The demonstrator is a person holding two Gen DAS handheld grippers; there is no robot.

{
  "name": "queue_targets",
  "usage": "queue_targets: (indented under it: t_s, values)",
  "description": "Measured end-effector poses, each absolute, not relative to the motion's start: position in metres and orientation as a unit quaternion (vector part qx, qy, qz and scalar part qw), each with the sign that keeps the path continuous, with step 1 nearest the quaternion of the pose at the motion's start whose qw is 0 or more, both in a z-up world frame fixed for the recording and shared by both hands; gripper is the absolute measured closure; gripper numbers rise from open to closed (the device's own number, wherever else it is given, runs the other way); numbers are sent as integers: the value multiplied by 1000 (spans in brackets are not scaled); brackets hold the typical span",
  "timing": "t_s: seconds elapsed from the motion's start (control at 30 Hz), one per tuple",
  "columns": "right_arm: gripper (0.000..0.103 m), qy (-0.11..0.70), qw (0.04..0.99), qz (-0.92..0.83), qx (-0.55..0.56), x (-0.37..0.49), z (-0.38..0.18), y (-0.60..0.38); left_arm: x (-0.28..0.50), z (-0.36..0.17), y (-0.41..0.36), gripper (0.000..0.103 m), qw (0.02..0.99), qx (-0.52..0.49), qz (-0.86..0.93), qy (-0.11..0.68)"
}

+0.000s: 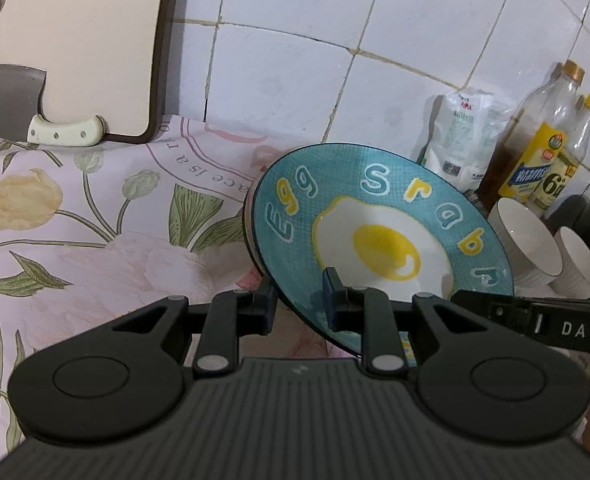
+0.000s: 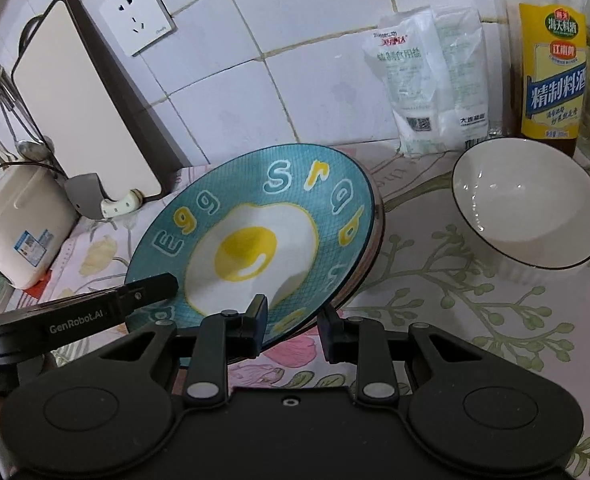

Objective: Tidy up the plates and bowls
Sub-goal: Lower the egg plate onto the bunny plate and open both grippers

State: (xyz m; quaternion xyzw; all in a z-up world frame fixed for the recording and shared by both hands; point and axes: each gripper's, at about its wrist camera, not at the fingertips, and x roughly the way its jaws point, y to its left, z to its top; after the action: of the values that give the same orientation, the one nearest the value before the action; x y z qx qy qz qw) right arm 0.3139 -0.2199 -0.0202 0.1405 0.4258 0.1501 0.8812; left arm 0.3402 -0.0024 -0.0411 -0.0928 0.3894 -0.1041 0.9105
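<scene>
Covering the counter is a floral cloth (image 1: 75, 248), backed by a white tiled wall (image 1: 295, 40). A cream cutting board (image 1: 83, 40) leans on the wall, a cleaver (image 1: 11, 102) beside it. Above the cloth, a teal plate (image 2: 255, 232) painted with a fried egg is held tilted between both grippers. A white bowl (image 2: 529, 210) sits on the cloth to its right, near a sauce bottle (image 2: 551, 76) and a salt bag (image 2: 427, 80). The left gripper (image 1: 301, 300) pinches the plate's near rim; the right gripper (image 2: 293, 320) pinches the rim too.
</scene>
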Motion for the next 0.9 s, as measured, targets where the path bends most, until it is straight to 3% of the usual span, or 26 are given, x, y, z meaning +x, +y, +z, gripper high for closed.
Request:
queue_targets:
  t_s: [0.5, 0.77, 0.9]
  values:
    - [65, 406, 901, 124, 87, 319, -22, -215, 352, -35, -23, 77, 905, -29, -79, 417]
    - [61, 351, 929, 104, 46, 313, -28, -212, 338, -35, -23, 51, 922, -28, -70, 379]
    - [61, 331, 935, 119, 54, 293, -15, -212, 325, -24, -16, 48, 929, -24, -77, 361]
